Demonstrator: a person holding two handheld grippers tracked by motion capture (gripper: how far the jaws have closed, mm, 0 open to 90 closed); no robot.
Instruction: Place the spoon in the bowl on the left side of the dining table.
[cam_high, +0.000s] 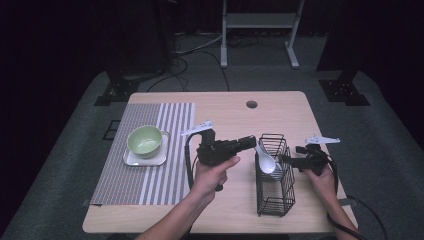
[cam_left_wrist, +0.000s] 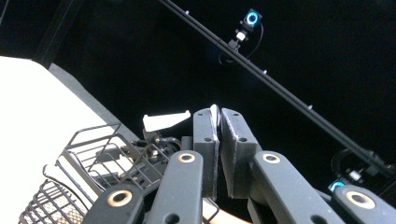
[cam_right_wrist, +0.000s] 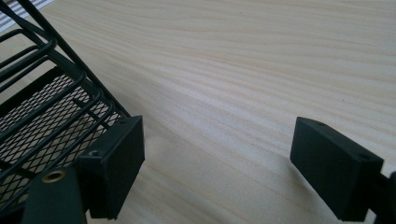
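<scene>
White spoon (cam_high: 266, 159) handle in left gripper (cam_high: 250, 140), bowl down in basket (cam_high: 274, 197)

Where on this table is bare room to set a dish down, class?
Bare wood lies behind the wire basket toward the round hole, and along the near edge between striped mat and basket. Crowded: around the basket, where both grippers meet.
</scene>
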